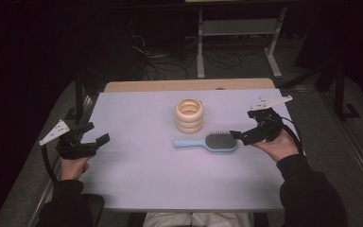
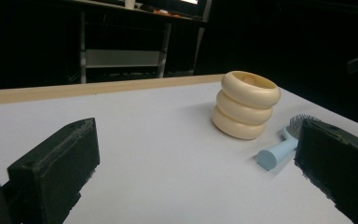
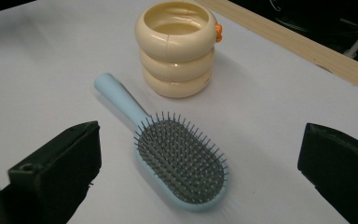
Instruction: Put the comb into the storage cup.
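Hairbrush (image 1: 208, 141) lies flat mid-table in the high view, long axis left-right, head toward the right gripper (image 1: 240, 135), which is nearer; left gripper (image 1: 97, 137) sits well apart. Left gripper view: jaws wide, empty, handle tip beside the cup (image 2: 245, 104). Right gripper view: jaws wide, empty, brush head (image 3: 182, 161) between and ahead.

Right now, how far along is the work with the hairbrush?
Nothing looks done: the blue hairbrush lies flat, bristles up, beside the cream ringed holder. In hand: the open right gripper faces the brush head. Gripping and moving it remain. The left gripper waits open.
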A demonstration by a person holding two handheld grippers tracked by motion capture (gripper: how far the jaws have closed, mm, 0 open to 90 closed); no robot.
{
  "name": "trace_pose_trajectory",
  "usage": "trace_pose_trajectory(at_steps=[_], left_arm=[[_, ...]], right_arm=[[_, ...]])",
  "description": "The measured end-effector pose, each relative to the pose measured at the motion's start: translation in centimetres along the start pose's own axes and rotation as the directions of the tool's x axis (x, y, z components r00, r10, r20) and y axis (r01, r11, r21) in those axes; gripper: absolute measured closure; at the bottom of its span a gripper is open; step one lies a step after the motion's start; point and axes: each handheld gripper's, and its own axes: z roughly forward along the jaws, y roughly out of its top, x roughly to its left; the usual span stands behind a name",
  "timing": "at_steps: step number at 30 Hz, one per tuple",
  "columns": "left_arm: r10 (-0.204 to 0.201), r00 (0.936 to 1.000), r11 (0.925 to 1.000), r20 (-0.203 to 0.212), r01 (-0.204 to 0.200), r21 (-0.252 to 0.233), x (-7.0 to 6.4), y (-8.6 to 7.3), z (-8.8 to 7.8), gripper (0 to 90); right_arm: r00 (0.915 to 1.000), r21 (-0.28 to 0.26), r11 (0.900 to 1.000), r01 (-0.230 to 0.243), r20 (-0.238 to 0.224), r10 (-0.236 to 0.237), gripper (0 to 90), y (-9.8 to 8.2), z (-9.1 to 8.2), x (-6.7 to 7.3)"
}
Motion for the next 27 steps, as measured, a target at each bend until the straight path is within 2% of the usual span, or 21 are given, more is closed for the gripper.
trace_pose_trajectory(at_steps=[27], left_arm=[[-0.001, 1.0000, 1.0000, -0.006, 0.001, -0.007, 0.1, 0.0, -0.1, 0.0]], right_arm=[[0.9969, 0.039, 0.997, 0.060, -0.054, -0.058, 0.0, 3.3, 3.2, 1.5]])
